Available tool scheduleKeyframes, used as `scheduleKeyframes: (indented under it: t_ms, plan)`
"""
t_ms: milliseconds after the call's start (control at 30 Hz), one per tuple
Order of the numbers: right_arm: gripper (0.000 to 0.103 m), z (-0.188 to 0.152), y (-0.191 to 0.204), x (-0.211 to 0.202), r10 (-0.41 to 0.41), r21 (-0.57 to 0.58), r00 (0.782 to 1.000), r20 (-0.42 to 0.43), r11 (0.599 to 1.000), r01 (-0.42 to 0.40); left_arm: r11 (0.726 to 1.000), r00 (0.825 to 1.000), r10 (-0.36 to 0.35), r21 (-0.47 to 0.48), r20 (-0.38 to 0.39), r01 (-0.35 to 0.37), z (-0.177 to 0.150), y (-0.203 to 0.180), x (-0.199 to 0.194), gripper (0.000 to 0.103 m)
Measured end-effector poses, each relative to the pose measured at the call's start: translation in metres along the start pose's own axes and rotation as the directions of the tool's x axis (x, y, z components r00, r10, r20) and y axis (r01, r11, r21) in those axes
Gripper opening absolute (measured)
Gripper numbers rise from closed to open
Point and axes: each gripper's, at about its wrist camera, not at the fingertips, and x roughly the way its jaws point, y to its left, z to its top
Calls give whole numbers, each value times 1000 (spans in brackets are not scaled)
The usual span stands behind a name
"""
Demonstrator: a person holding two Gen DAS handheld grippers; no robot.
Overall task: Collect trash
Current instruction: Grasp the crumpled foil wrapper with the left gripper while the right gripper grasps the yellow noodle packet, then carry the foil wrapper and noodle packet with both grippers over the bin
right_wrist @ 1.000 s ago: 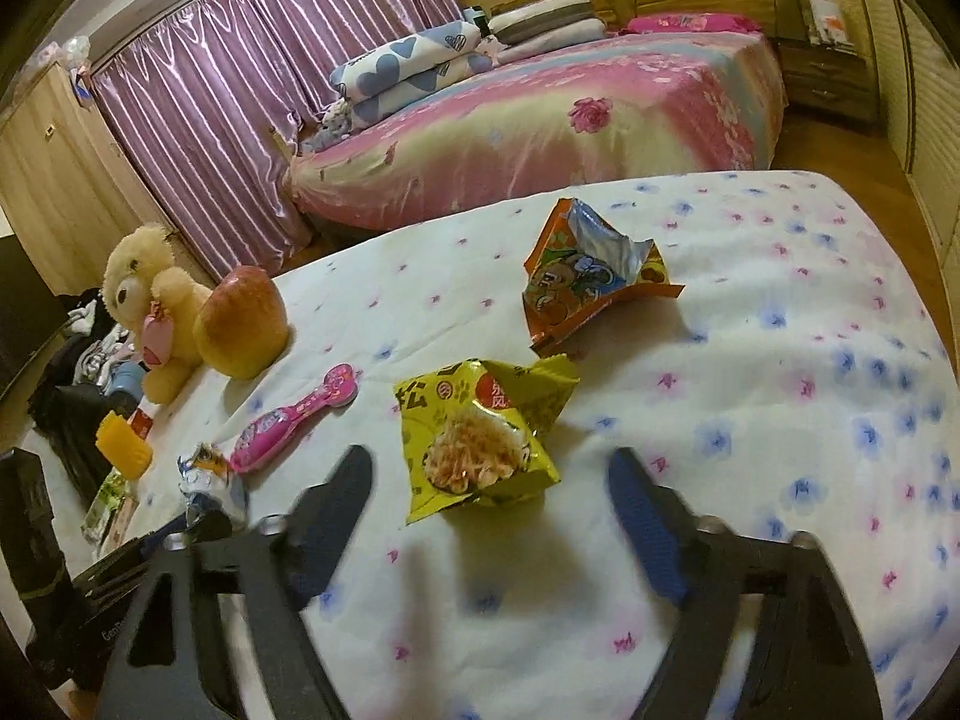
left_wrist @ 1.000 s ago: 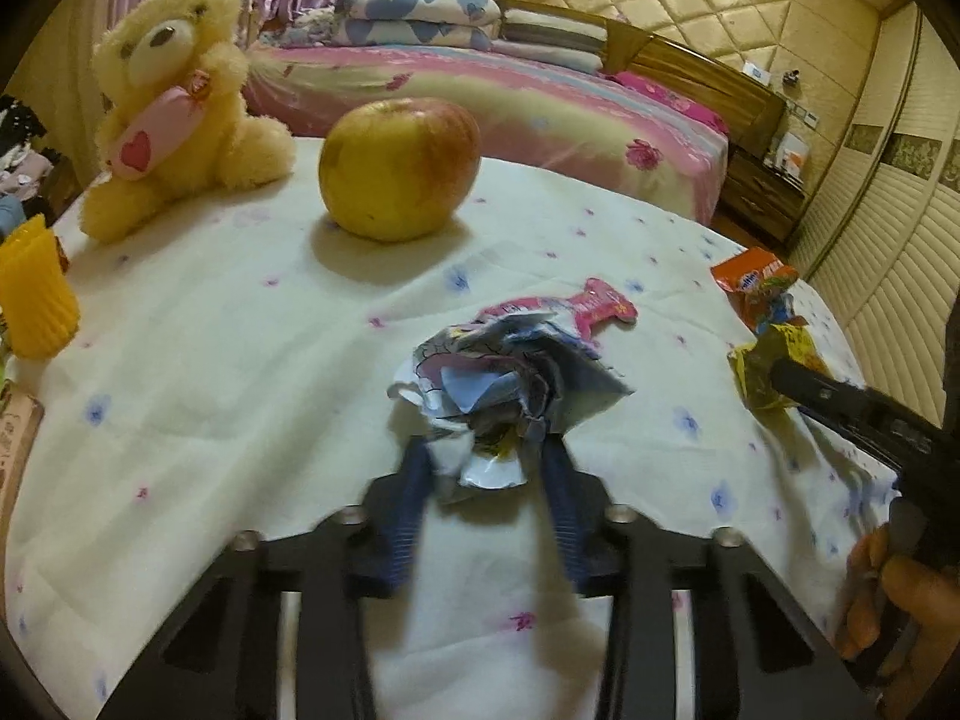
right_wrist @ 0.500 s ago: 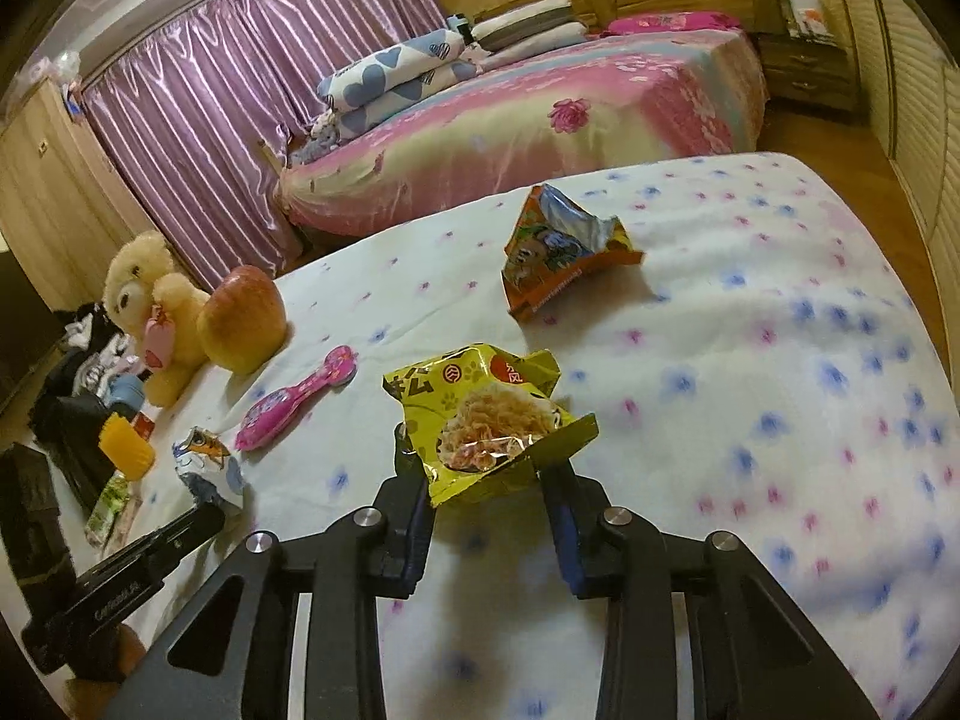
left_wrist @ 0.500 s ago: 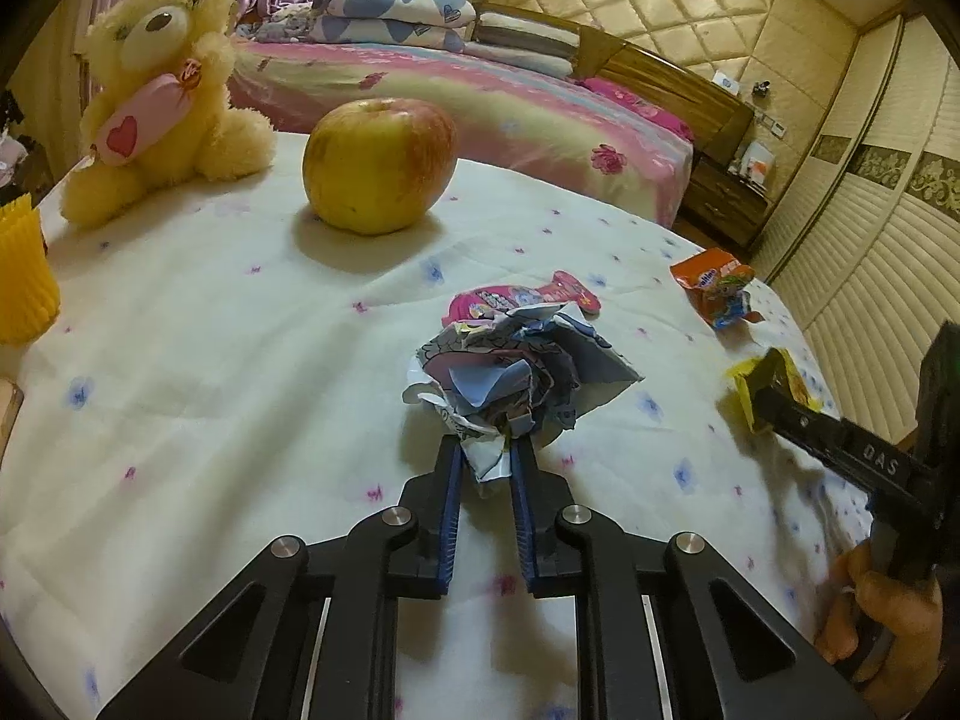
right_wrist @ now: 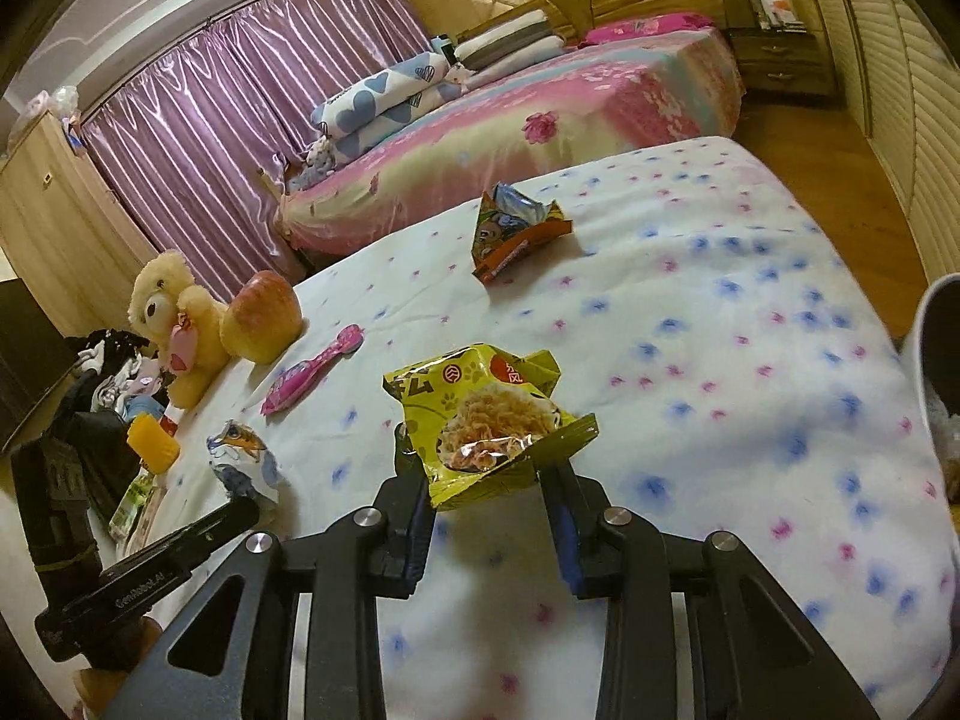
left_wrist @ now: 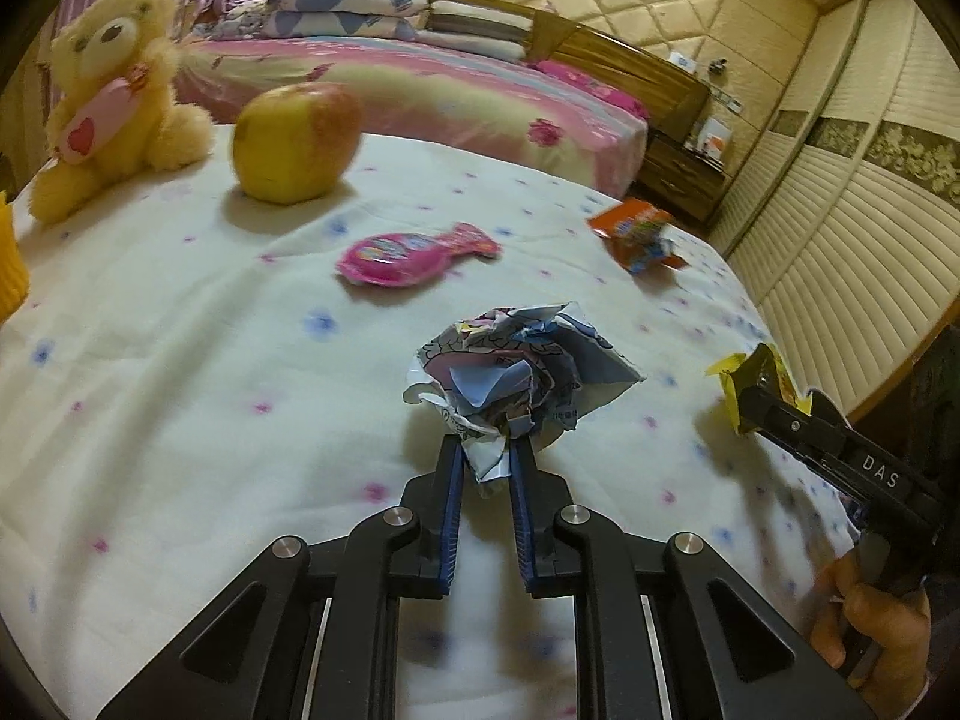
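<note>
My left gripper [left_wrist: 487, 456] is shut on a crumpled blue-and-white wrapper [left_wrist: 516, 369], held just above the flowered tablecloth [left_wrist: 180, 372]. In the right wrist view the same wrapper [right_wrist: 240, 468] shows at the lower left. My right gripper [right_wrist: 486, 468] is shut on a yellow snack bag [right_wrist: 486, 414], pinched at its lower edge and lifted off the cloth. That bag [left_wrist: 753, 381] also appears at the right of the left wrist view. An orange snack bag [right_wrist: 510, 228] lies farther back on the cloth. A pink toothbrush package [left_wrist: 414, 255] lies beyond the crumpled wrapper.
An apple [left_wrist: 297, 141] and a yellow teddy bear [left_wrist: 114, 90] sit at the far left of the table. A yellow cup [right_wrist: 153, 441] stands near the left edge. A white bin rim [right_wrist: 936, 324] shows at the right. A bed [right_wrist: 510, 120] stands behind the table.
Both grippers closed on their wrappers and lifted them. The crumpled wrapper moved right and nearer, uncovering the pink package. The yellow bag came up and toward the right wrist camera.
</note>
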Motion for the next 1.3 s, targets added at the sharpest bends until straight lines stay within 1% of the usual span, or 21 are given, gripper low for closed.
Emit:
scheduleKeyframes:
  t_ms: [300,667,1033,1300]
  plan:
    - [34,-14,-20,-34,-22,0,1000,13,1000,22,997,998,-58,55,-12,59,-15,-49,5,13]
    - [34,-25,-53,-73,-46,49,998,47,998,43,988,995,-98,116,-37,101,-30,-94,4,13]
    - [34,-30,-89,-107,-97,103,992,84,991,88,971,987,-146,180,-65,156,-35,-141,16,13]
    - [34,-32,-120,-130,-146,147,984,107,981,129,949,979,-182,243,-93,200,-38,-177,29,13]
